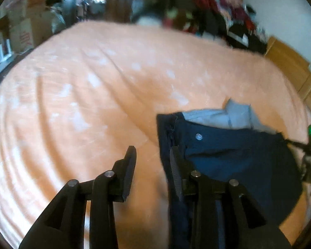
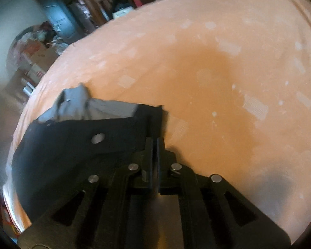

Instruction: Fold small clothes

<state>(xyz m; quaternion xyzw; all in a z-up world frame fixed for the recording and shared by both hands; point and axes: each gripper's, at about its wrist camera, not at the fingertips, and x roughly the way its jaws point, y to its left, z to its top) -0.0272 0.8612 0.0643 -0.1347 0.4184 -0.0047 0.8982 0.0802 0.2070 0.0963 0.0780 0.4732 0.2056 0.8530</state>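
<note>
Right claw (image 2: 154, 145) clenched on corner of navy garment (image 2: 76, 145); left claw (image 1: 153, 159) spread wide, released, at garment's edge. Garment lies on orange bedspread (image 1: 93, 83), grey lining (image 1: 221, 116) showing.

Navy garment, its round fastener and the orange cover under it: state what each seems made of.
Navy garment: matte woven cloth, likely cotton twill; it creases stiffly, with a pale grey lining showing. Round fastener: probably metal, a shiny silver snap or button. Orange cover: soft fabric, possibly brushed or fleecy; it wrinkles loosely, though blur hides the weave.
</note>
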